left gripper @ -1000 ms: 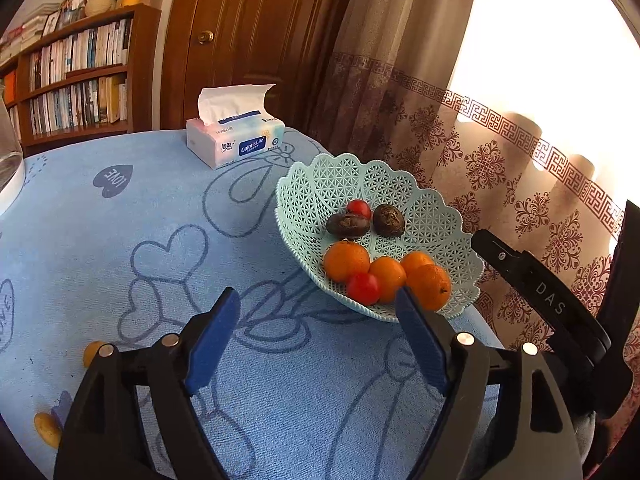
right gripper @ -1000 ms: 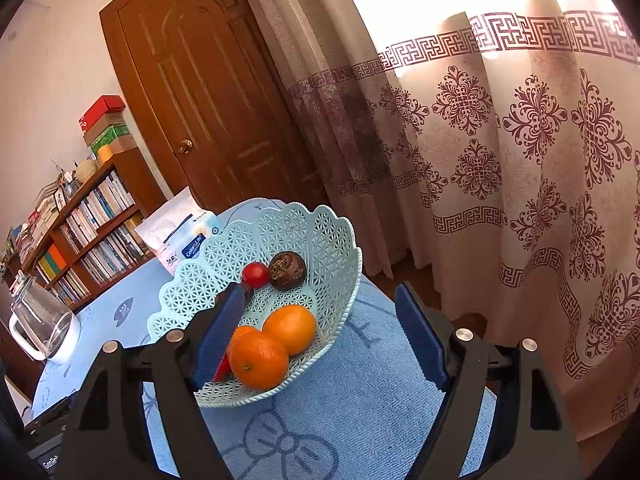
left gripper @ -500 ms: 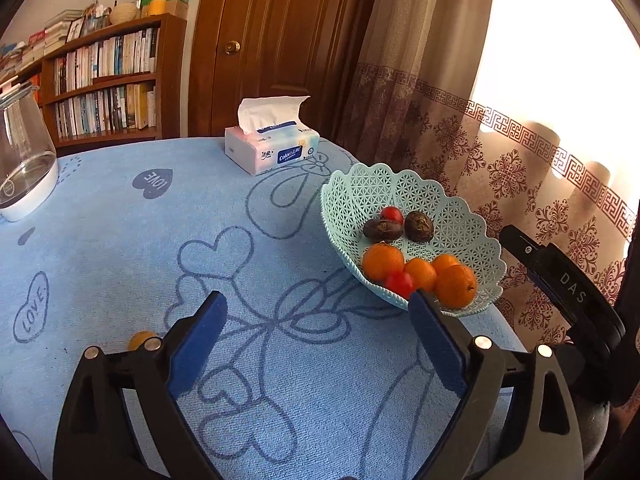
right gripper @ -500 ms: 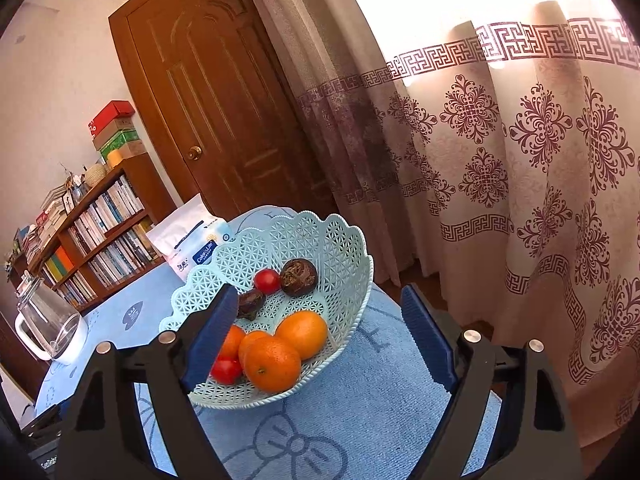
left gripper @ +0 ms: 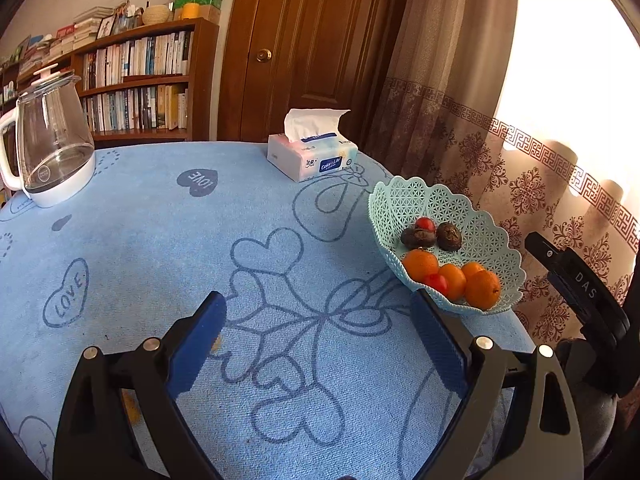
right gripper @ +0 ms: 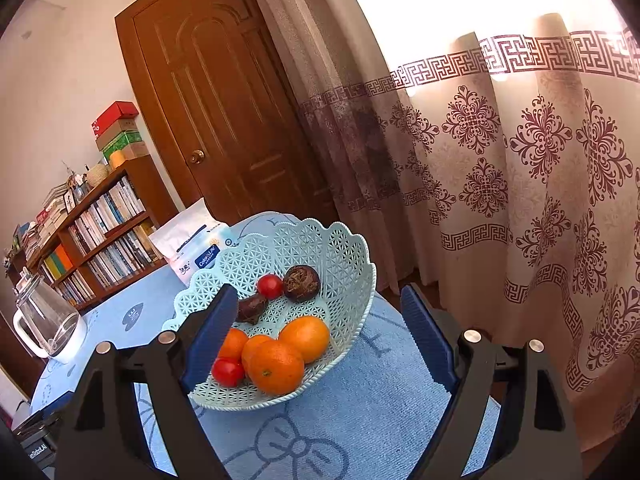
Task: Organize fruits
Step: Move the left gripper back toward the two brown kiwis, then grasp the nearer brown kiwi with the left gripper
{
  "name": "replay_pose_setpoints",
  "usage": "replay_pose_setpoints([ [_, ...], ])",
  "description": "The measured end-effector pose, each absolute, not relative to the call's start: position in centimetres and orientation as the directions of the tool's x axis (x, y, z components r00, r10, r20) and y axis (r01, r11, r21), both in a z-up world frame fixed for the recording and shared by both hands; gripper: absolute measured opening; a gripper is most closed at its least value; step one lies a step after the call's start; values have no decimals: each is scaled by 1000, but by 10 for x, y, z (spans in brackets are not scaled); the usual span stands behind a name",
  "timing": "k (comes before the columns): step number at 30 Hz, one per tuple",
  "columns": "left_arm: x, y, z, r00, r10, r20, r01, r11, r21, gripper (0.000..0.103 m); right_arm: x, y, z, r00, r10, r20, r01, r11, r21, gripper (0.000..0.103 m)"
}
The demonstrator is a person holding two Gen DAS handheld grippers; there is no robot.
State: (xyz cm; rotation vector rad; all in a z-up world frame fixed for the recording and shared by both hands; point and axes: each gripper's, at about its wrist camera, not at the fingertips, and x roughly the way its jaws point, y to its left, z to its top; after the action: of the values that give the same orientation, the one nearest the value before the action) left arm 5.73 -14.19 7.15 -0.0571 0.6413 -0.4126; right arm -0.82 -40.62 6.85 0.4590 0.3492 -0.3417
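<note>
Wide open stretch of blue tablecloth ahead of the left tongs, hearts and bows printed across it, nothing standing on it until the far side. Far ahead and to the left sits a glass kettle; straight ahead, at the far edge, a tissue box. The table's rim curves round on the right, and the curtain hangs just past it.

The fruit basket sits ahead and to the right of the left tongs, close to that right-hand edge. Inside: oranges at the near side, a red tomato among them, two dark wrinkled fruits and another small red one farther back.

Left tongs: jaws have just been opening, and they stand wide, nothing between the blue pads, only cloth showing through the gap. A small orange-yellow bit peeks out beside the left finger; what it is, I cannot tell.

Right tongs: also spread wide, holding nothing. The basket is right in front, its near rim between the fingers and the left pad overlapping its left side in view; whether it touches, I cannot tell. To the right of these tongs the cloth ends quickly at the table edge, curtain beyond.
</note>
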Motion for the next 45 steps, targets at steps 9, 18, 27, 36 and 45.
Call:
replay_pose_setpoints([
  [9,49,-114,72,744,-352,-568,300,935,-187,92,-10,-404,70,887,-249,-390,393,850,352,85],
  [18,36,-82,67,760,-303,-575,236,953,-190,92,-10,-403,70,885,-252,-392,395,851,347,85],
  [27,29,-48,53,758,-243,-605,165,969,-183,92,-10,-401,71,887,-249,-389,388,858,336,85],
  [36,27,-33,39,749,-187,-635,124,982,-143,91,-1,-389,69,894,-182,-410,324,894,309,85],
  [45,35,-33,26,705,-193,-683,124,981,-149,59,3,-379,68,895,-138,-424,278,916,289,85],
])
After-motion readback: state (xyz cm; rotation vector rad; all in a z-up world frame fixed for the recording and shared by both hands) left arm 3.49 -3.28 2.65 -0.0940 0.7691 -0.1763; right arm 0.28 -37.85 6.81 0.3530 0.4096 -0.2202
